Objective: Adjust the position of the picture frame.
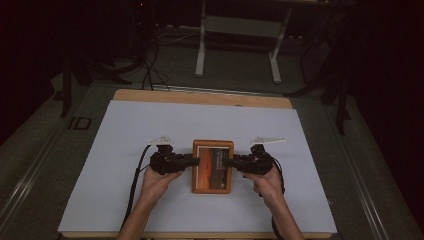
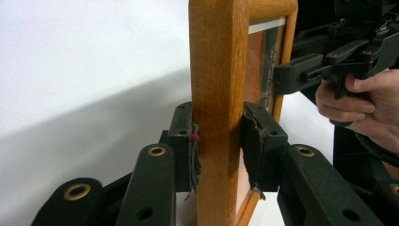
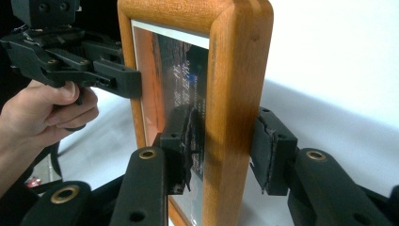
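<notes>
A: Status? Wooden picture frame (image 1: 212,166) sits on the white table sheet (image 1: 125,150), between the 2 tools.

B: Grasp done on both sides. Left gripper (image 2: 219,141) clamped on the frame's left rail, right gripper (image 3: 221,150) pinching the right rail, 1 pad on the glass. Lift or repositioning not yet done, I judge.

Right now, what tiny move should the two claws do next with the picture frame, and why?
Probably lift it a little, both together and level. The left claw clamps one long side of the wooden picture frame and the right claw clamps the opposite side, so the frame looks evenly held over the white table cover.
</notes>
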A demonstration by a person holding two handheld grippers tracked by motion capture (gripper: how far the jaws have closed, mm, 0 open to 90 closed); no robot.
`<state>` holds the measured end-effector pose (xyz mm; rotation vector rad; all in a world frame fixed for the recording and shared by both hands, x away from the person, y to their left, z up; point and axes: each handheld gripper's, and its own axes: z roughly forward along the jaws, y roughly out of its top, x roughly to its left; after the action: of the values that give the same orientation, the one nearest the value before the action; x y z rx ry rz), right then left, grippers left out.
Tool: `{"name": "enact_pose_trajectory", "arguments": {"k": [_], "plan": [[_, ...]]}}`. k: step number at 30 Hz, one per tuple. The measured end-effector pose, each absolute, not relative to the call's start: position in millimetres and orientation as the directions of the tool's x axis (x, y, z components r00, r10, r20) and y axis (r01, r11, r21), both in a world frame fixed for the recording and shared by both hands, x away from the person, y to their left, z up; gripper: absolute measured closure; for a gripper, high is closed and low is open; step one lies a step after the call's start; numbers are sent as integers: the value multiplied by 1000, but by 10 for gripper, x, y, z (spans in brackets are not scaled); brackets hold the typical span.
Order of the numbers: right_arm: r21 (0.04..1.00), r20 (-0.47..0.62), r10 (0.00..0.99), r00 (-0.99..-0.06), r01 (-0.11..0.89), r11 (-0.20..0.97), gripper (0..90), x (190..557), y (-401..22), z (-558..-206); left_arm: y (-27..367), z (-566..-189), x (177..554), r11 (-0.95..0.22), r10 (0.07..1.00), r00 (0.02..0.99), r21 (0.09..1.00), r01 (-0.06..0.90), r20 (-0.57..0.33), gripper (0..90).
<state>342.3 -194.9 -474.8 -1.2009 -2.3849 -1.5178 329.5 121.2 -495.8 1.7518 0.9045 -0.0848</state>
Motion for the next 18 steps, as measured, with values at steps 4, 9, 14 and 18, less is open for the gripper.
{"name": "enact_pose_trajectory", "arguments": {"k": [4, 9, 14, 18], "plan": [[720, 467, 565, -680, 663, 203, 619, 3396, -1944, -4766, 1250, -4968, 3285, -85, 506, 686, 761, 644, -524, 679], [707, 475, 563, -676, 675, 213, 623, 3381, -1918, -4802, 1274, -5015, 3281, -74, 516, 674, 756, 651, -530, 677], [698, 475, 591, -651, 688, 196, 603, 3454, -1887, -4875, 1217, -5050, 3298, -69, 593, 641, 762, 644, -487, 650], [677, 489, 614, -619, 714, 180, 585, 3523, -1885, -4952, 1193, -5111, 3357, -53, 618, 605, 741, 670, -503, 631]]}}
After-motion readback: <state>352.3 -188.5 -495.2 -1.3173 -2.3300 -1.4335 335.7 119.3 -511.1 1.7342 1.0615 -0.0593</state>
